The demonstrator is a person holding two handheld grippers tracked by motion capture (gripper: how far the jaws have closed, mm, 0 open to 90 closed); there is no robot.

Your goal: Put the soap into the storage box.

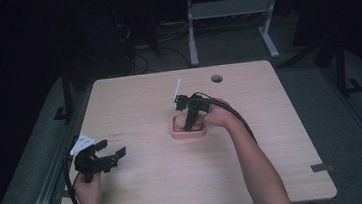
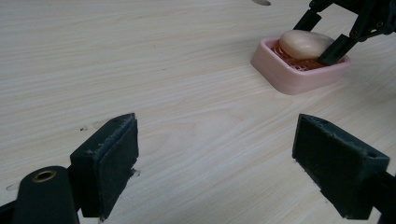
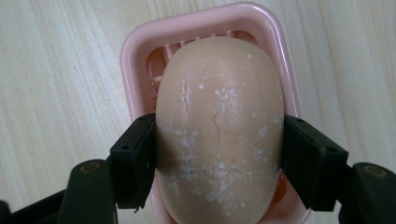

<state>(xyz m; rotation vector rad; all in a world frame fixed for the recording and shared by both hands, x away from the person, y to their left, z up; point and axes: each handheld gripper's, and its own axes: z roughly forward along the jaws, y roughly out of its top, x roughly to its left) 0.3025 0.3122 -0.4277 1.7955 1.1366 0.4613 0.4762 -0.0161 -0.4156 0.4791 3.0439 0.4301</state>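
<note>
My right gripper [image 3: 219, 163] is clamped on the soap [image 3: 219, 126], which sits in the pink dish [image 3: 135, 42] mid-surface. Lifting is not yet done, I judge. My left gripper [image 2: 215, 163] rests apart, empty.

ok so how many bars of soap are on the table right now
1. The soap bar lies in the pink soap dish near the table's middle, with the right gripper closed on its sides. The left gripper is open and empty.
</note>
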